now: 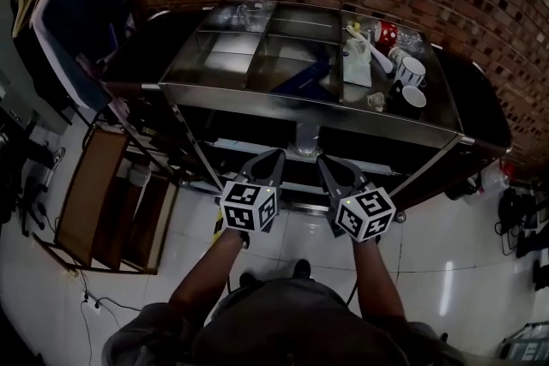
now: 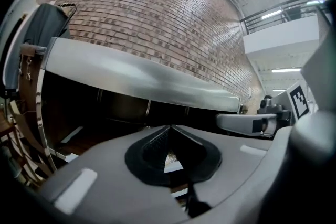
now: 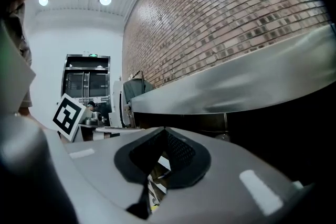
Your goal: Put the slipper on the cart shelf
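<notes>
A steel cart [image 1: 300,104] stands against the brick wall, its top shelf split into compartments. A blue thing that looks like the slipper [image 1: 300,80] lies in the middle compartment. Both grippers hang side by side in front of the cart, below its top rim and apart from the slipper. My left gripper [image 1: 276,153] is shut with nothing between its pads; the left gripper view has its tips [image 2: 169,128] meeting under the cart's steel edge [image 2: 142,78]. My right gripper [image 1: 323,159] also looks shut and empty, tips [image 3: 165,131] together below that edge [image 3: 236,92].
Two mugs [image 1: 412,71], a red cup [image 1: 386,32] and a white cloth or bottle [image 1: 356,56] crowd the shelf's right end. A wooden crate [image 1: 111,197] sits on the floor to the left. Dark blue fabric [image 1: 81,21] hangs at the upper left.
</notes>
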`<state>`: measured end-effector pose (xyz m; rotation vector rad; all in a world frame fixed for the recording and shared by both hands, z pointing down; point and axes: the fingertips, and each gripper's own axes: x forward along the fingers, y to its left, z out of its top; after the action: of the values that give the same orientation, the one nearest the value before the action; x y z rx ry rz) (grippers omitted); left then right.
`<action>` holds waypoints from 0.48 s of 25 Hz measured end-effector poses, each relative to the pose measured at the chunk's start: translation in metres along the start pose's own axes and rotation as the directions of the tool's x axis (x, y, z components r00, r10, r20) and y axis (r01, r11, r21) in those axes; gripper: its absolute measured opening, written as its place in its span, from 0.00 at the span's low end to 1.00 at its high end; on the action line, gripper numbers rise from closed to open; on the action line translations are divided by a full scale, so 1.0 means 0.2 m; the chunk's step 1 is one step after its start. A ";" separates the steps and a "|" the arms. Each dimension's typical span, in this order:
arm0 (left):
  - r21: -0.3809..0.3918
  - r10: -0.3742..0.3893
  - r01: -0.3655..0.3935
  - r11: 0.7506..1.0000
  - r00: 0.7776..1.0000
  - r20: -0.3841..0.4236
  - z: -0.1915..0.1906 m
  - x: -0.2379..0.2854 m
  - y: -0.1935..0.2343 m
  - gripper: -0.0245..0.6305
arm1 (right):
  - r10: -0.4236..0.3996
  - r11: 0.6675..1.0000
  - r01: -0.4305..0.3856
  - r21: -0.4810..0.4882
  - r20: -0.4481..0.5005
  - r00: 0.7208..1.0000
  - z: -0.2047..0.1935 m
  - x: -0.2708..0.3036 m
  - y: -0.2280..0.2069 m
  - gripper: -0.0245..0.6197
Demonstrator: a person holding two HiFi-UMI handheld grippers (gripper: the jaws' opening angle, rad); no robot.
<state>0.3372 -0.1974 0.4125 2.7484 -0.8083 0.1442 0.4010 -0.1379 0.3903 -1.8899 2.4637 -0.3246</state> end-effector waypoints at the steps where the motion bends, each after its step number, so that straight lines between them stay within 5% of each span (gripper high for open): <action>1: 0.012 0.005 -0.005 1.000 1.000 0.007 0.01 -0.02 0.00 0.05 | 0.006 1.000 -0.006 -0.004 -0.004 1.000 0.00 0.01 0.03 0.04; 12: 0.057 -0.001 0.000 0.998 1.000 0.029 0.10 -0.14 -0.02 0.05 | 0.016 0.999 -0.015 -0.036 0.020 1.000 0.10 0.01 0.13 0.04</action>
<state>0.3156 -0.1846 0.3881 2.8099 -0.8234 0.1295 0.3787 -0.1369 0.3669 -1.8763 2.4868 -0.2619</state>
